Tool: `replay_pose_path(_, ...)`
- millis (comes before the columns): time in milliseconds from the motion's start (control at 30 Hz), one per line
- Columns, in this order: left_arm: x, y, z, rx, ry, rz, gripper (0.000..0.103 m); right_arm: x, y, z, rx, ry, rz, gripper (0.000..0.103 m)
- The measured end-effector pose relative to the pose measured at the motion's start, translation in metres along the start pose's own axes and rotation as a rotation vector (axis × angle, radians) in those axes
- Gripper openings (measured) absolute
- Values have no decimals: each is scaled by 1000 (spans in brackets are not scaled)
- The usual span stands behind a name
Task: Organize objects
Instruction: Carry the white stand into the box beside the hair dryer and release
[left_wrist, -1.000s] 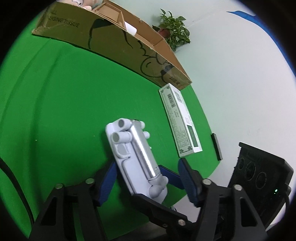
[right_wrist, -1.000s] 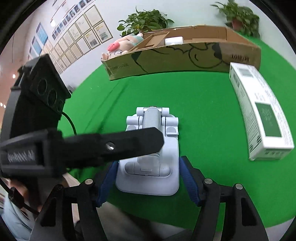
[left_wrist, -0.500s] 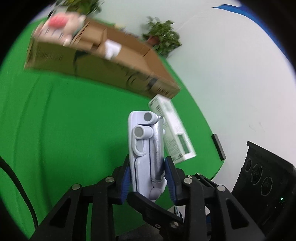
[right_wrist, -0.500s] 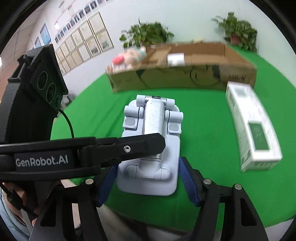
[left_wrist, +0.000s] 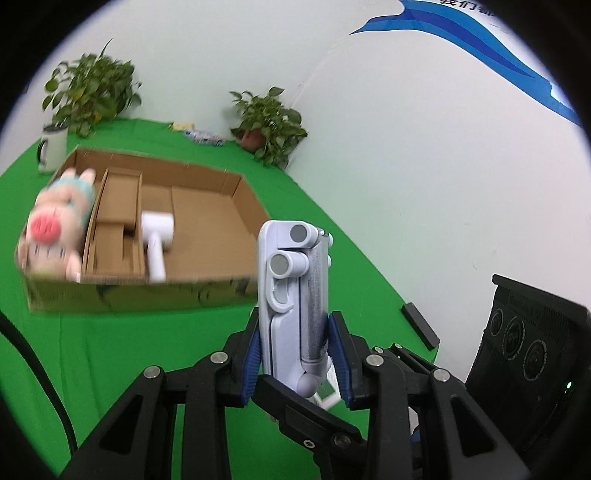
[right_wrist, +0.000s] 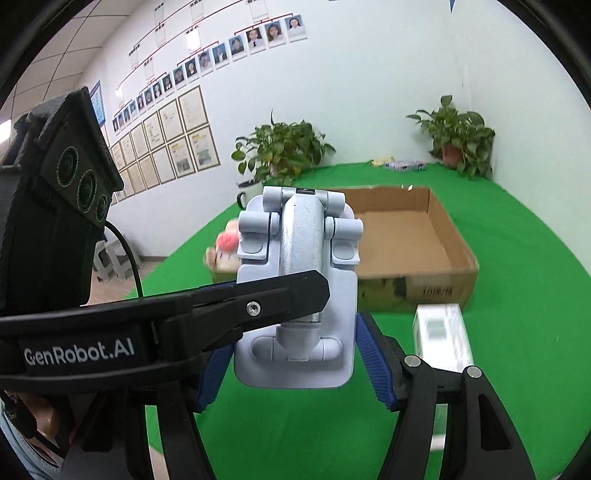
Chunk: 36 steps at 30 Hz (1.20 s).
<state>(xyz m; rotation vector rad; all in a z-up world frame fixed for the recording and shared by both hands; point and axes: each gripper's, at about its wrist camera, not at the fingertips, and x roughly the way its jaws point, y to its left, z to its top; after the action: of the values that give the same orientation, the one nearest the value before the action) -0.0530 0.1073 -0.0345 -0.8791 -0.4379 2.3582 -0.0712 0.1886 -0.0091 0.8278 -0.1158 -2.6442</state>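
Both grippers clamp the pale lavender folding plastic stand (left_wrist: 291, 295): the left gripper (left_wrist: 297, 358) pinches its thin edges, the right gripper (right_wrist: 293, 363) its broad base. It hangs above the green cloth table (left_wrist: 110, 362), near the open cardboard box (left_wrist: 207, 210).

Each camera rides its own gripper, looking forward and slightly down, close behind the pale folding stand (left_wrist: 291, 306). Both views share it, the cardboard box (right_wrist: 436, 254) and green table (left_wrist: 110, 354).
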Motion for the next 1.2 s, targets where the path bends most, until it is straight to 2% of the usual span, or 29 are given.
replay_pose_path(133,8,1,40,-16,22,-15,32,7,-8,39,2,-4,-8,63)
replay_pose_path(267,18,-3,86,25,20,-5,32,12,-13,84,-10,-9,-24,62)
replay_pose_path(400,31,0,129,20,30,2,32,25,-23,134,-8,6,-26,62)
replay_pose_path(533,47,10,155,-2,60,-7,32,47,-36,181,5,50,-25,62)
replay_pose_path(667,68,24,164,-28,93,9,32,76,-52,209,29,102,-21,62)
replay_pose_path(833,93,43,155,-62,141,26,32,112,-69,209,52,168,-8,62)
replay_pose_path(1200,169,107,98,-192,296,80,32,206,-107,140,129,359,41,62)
